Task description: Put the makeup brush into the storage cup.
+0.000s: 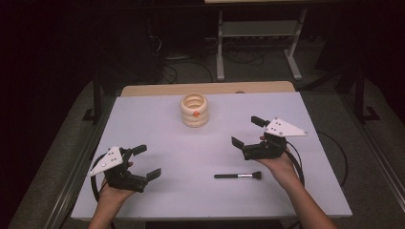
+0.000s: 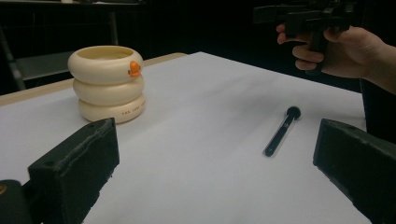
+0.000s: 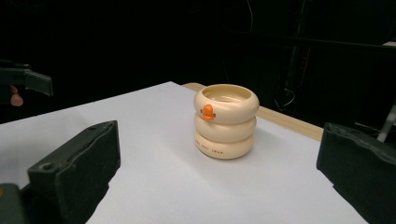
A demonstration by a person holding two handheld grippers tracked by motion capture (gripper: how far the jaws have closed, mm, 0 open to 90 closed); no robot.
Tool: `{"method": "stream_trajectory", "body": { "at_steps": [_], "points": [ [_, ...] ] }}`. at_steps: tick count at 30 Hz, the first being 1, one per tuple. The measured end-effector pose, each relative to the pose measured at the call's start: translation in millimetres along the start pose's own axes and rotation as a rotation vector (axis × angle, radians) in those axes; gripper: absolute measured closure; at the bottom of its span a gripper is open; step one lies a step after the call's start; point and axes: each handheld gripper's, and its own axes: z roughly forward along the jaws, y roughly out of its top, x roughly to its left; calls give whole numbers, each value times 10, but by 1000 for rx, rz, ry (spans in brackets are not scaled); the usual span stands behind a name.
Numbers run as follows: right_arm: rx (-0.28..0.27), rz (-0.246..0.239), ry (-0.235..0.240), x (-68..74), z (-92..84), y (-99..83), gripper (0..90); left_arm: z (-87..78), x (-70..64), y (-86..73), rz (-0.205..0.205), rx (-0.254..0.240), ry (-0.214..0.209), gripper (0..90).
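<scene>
We judge the work barely begun. Our left claw [image 1: 145, 161] and right claw [image 1: 247, 131] both hover above the white desk [image 1: 167, 191] with jaws apart, holding nothing. The brush [image 1: 239, 175] lies flat on the desk just beside our right hand, untouched. The cream ringed cup [image 1: 194, 110] stands upright toward the far edge, well apart from it. Grasping the brush and carrying it to the cup both look left to do.
</scene>
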Motion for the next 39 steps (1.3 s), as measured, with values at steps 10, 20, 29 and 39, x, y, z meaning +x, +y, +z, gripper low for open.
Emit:
{"method": "stream_trajectory", "body": {
  "at_steps": [10, 20, 29, 39],
  "points": [
    [-2, -13, 19, 51, 109, 34, 0, 1, 0, -2, -3, -3, -4, 0],
    [5, -16, 37, 98, 189, 47, 0, 0, 1, -3, -2, -1, -5, 0],
    [33, -33, 62, 117, 210, 47, 0, -10, 4, 0, 1, 1, -7, 0],
    [97, -65, 77, 95, 153, 93, 0, -17, 8, 0, 2, 4, -5, 0]
  ]
}}
